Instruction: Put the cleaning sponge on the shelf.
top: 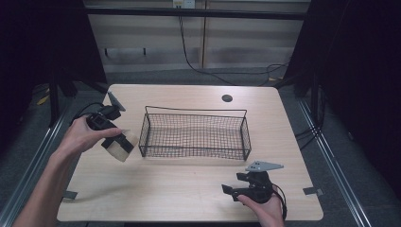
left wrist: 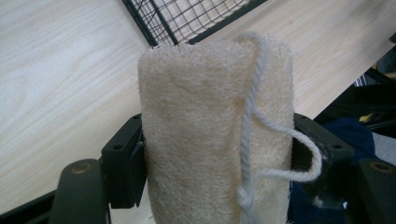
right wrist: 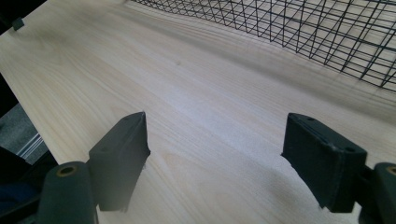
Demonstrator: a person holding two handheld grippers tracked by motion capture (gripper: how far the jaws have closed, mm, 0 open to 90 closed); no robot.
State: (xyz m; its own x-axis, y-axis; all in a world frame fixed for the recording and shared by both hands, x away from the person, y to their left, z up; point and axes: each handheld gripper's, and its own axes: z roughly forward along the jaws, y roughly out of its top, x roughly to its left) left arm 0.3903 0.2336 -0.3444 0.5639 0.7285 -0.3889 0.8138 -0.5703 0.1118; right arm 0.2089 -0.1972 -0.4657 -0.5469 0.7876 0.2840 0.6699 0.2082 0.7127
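- Left gripper — jaws half closed, clamped on both sides of a loofah sponge; white string loop hangs off its face.
- Sponge held off the table, just beside the left end of the wire basket.
- Right gripper — jaws wide apart, nothing between them, low at the table's near right edge.

Rough fibrous loofah, black wire basket, matt wood table

Wire basket on wooden table
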